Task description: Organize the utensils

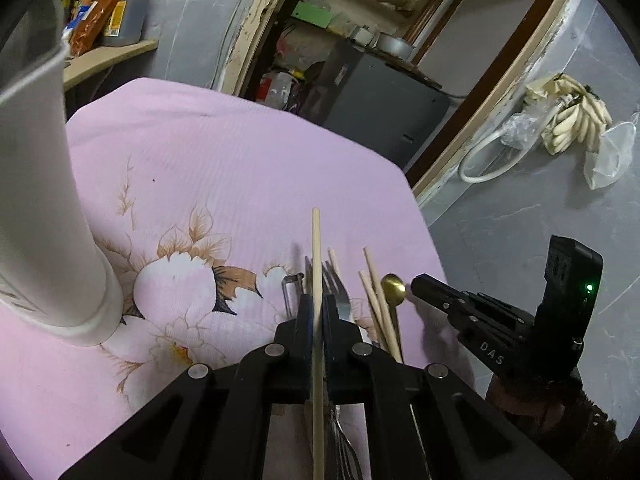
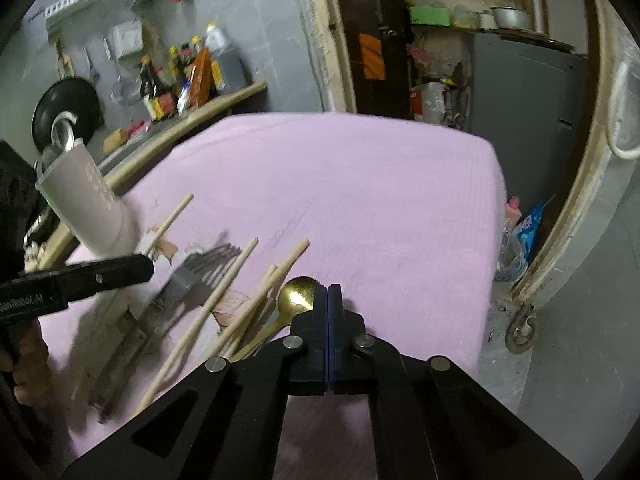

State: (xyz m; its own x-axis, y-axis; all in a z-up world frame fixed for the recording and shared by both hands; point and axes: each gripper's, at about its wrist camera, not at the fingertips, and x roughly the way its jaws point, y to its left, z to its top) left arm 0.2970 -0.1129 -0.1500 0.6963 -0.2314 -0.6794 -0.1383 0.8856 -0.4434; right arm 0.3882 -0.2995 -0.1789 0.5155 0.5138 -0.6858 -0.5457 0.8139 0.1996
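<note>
Left wrist view: my left tool [image 1: 318, 308] clamps one chopstick [image 1: 316, 256], lifted off the pile just below. White holder [image 1: 48, 208] stands well left; next I carry it there. Right tool [image 2: 328, 300] is closed, empty, beside the spoon [image 2: 298, 292].

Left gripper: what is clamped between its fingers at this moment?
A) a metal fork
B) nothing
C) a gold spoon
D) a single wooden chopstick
D: in the left wrist view the left gripper is shut on one wooden chopstick running up between its pads, while the gold spoon and fork lie on the pink cloth.
</note>
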